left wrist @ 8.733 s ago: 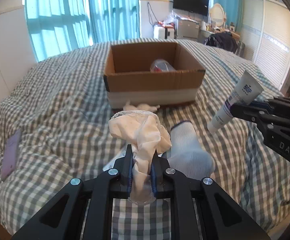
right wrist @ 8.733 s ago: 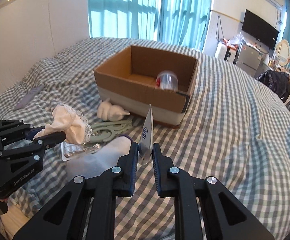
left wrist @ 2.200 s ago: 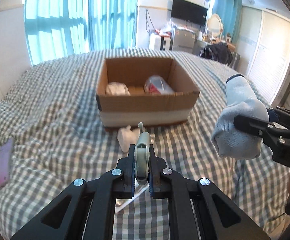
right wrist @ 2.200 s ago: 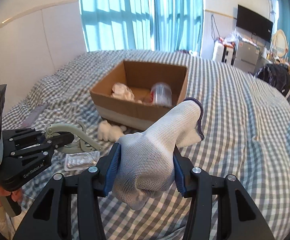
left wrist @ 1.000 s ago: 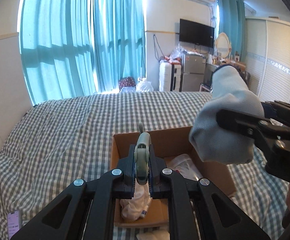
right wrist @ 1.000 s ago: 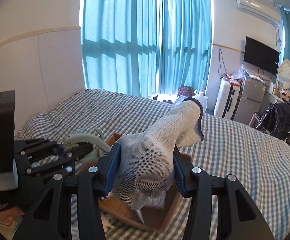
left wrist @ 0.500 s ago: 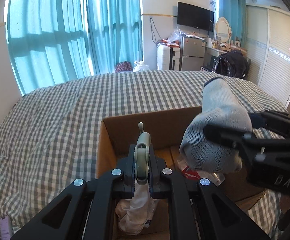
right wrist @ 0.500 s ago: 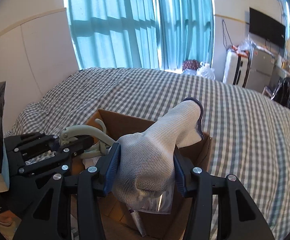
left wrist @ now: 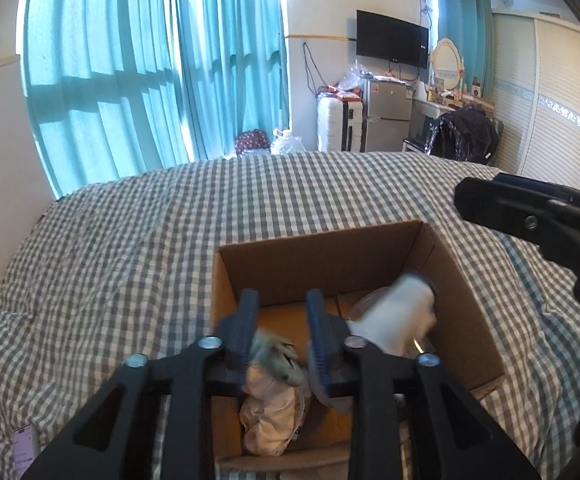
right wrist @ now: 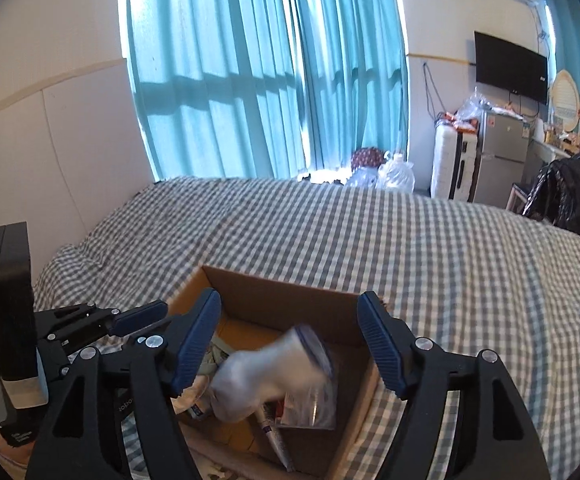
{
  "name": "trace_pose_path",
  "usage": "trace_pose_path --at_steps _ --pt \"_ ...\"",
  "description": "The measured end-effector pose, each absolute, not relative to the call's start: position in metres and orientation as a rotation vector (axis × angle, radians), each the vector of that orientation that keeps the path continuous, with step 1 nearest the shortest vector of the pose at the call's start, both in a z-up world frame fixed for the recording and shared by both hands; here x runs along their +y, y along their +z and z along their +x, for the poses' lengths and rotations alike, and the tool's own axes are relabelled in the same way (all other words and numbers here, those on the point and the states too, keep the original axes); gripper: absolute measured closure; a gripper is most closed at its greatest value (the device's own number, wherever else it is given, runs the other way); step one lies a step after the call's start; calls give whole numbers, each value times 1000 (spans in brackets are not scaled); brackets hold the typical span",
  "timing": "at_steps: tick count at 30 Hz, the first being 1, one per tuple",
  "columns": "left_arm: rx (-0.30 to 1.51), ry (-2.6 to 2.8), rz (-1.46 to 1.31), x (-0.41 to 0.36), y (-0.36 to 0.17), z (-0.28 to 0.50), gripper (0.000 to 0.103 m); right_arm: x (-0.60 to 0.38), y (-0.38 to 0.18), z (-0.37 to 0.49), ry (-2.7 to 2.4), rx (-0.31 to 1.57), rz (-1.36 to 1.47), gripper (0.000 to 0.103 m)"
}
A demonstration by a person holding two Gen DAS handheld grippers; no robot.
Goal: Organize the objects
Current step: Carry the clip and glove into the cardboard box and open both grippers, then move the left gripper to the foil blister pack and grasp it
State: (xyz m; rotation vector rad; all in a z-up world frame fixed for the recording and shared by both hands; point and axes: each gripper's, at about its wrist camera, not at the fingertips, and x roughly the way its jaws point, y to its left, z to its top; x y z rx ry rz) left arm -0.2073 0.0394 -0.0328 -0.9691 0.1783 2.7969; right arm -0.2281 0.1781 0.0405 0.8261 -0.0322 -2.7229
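Both tools, left (left wrist: pixel 278 328) and right (right wrist: pixel 290 344), hang spread apart over the cardboard box (left wrist: pixel 466 304), white glove (right wrist: pixel 265 376) blurred inside; next, likely fetching another item from the bed (right wrist: pixel 410 236).

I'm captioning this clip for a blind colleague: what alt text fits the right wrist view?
The open right gripper hangs over a cardboard box on a checked bed, a blurred white glove between its fingers. The left gripper is alongside.
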Motion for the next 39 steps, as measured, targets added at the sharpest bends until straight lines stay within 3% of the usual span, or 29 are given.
trace_pose_path --at_steps 1,3,6,8,14,29,39 --pt "176 2805 -958 39 -29 -204 56 179 45 -224 -2727 -28 820 31" --pt "156 2830 -931 36 -18 -195 45 183 53 -215 -2739 -10 808 30" --pt "125 2849 -914 32 -5 -184 38 188 67 -198 -2758 17 790 27" --pt "112 2876 -896 30 2 -175 21 193 75 -187 -2775 29 777 20" --pt "63 2968 -816 15 28 -141 0 202 100 -150 -2857 69 706 2" --pt "87 3083 -810 -1 35 -70 0 208 109 -78 -2871 97 661 0" --pt "132 3072 -968 3 -24 -43 0 199 45 -62 -2823 121 798 0"
